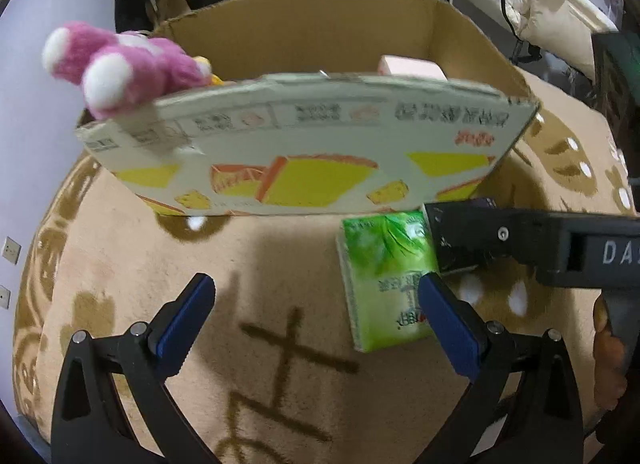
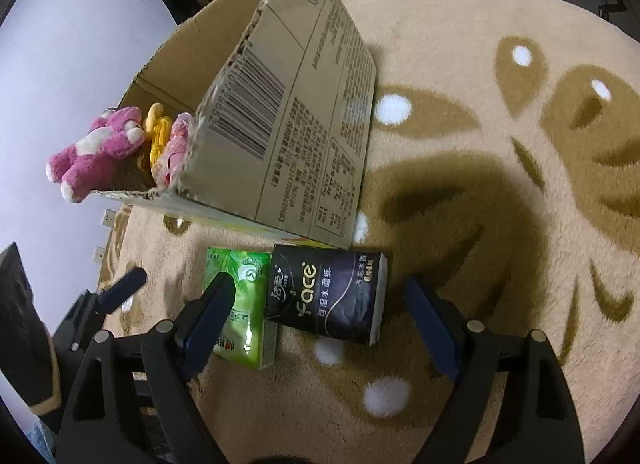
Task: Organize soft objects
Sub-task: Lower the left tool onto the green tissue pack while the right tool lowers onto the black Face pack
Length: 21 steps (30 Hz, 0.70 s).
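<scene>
An open cardboard box (image 1: 304, 151) stands on the beige rug; it also shows in the right wrist view (image 2: 288, 111). A pink plush bear (image 1: 116, 67) hangs over its left corner, and shows in the right wrist view (image 2: 96, 151) beside yellow and pink soft items (image 2: 168, 139). A green tissue pack (image 1: 384, 276) lies in front of the box, next to a black tissue pack (image 2: 328, 296). My left gripper (image 1: 316, 320) is open, its right finger beside the green pack (image 2: 240, 296). My right gripper (image 2: 324, 324) is open, straddling the black pack.
A pale pink box (image 1: 408, 65) sits inside the cardboard box at the back. The round rug (image 2: 480, 183) has brown leaf patterns. Shelves, a white rack and bedding (image 1: 552, 3) stand behind. A wall with sockets (image 1: 10, 252) is at the left.
</scene>
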{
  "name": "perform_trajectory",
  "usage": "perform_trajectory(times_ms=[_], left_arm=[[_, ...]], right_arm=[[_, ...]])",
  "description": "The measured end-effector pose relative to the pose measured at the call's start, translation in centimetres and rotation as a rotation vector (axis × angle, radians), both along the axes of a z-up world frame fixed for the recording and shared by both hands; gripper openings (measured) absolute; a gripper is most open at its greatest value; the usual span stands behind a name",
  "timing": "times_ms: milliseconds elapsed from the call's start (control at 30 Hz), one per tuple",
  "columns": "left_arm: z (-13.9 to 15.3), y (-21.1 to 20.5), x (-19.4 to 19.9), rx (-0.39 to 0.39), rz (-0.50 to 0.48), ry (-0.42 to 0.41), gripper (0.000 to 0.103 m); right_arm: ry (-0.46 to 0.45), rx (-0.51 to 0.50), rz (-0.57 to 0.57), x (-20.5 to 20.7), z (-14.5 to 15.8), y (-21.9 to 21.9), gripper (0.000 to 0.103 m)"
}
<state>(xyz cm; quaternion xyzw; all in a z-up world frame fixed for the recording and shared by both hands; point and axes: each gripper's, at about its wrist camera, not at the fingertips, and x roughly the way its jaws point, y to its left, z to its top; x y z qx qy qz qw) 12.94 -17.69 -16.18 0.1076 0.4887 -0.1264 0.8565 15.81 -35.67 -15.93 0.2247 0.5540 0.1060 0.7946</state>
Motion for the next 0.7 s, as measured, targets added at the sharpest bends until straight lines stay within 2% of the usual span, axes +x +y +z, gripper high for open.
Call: perform_trajectory(times_ms=[267,500,700], left_arm=[[-0.5,-2.2,-1.2,0.010,-0.079,0.008,0.101],[-1.3,-2.9,-0.9,0.009,-0.080,0.041,0.101],[-2.4,-2.6,-0.2,0.042,-0.040,0.053,0.101]], right_arm=[[0.012,-0.008,0.013,0.4,-0.5,0.6,0.091],[0.006,-0.043,0.041,0.8,-0.8,1.6,0.086],[-0.021,-0.047,0.041,0.5,-1.3,1.7,0.083]])
